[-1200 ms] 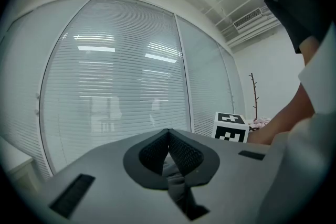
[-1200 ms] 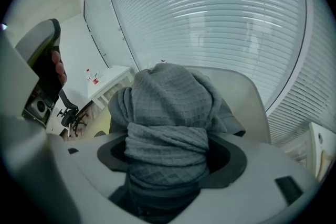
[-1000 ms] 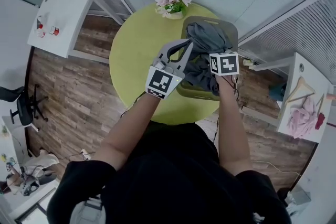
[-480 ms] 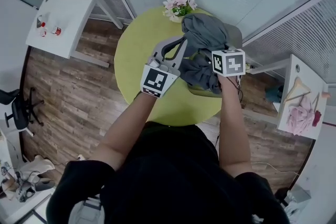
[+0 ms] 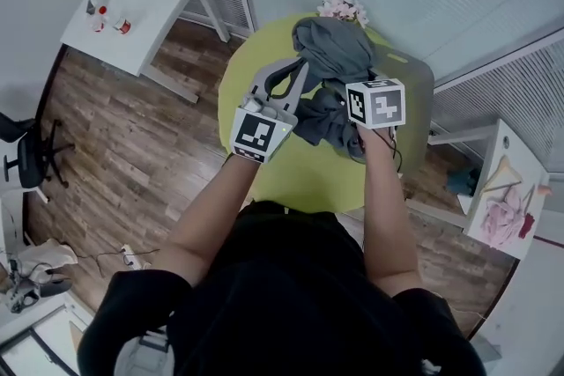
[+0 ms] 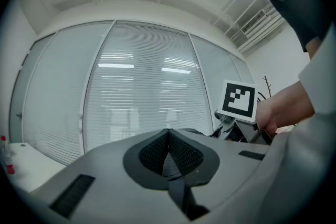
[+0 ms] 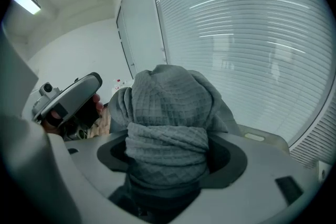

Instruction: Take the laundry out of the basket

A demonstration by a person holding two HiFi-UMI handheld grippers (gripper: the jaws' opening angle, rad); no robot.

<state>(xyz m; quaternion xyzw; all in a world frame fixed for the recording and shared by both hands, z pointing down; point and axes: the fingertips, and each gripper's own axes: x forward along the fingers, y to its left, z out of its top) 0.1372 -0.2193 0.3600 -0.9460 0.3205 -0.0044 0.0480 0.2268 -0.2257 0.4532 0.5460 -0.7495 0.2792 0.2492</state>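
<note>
**A:** Laundry (image 7: 168, 113): where is it found?

**B:** A bunch of grey waffle-weave cloth is held up over the round yellow-green desk (image 5: 304, 180). It is raised above the grey basket (image 5: 419, 92), which is stood on the desk's right side. One thick fold is gripped by the right tool (image 7: 168, 160). The rest is piled above that tool and is hung darker below it.

**A:** How is the right tool set?

**B:** Its jaws are spread wide, and the gap between them is filled by cloth that is pressed by both pads.

**A:** And the left tool (image 6: 169, 147)?

**B:** Its jaws are brought together, pad against pad. Nothing is seen between them in the left gripper view; only window blinds (image 6: 136, 102) are shown beyond. In the head view its tips are placed just beside the left edge of the lifted bunch. Whether the cloth is touched there cannot be told.

**A:** Is the laundry clear of the basket?

**B:** That cannot be told, since the lower folds are hidden behind the right tool's marker cube (image 5: 376, 104).

**A:** What else is seen?

**B:** A pot of pink flowers (image 5: 344, 9) is set at the desk's far edge, just behind the cloth. A white side table (image 5: 141, 13) is seen well apart at upper left. Pink cloth (image 5: 502, 220) is laid on a second white table (image 5: 509, 141) at lower right.
</note>
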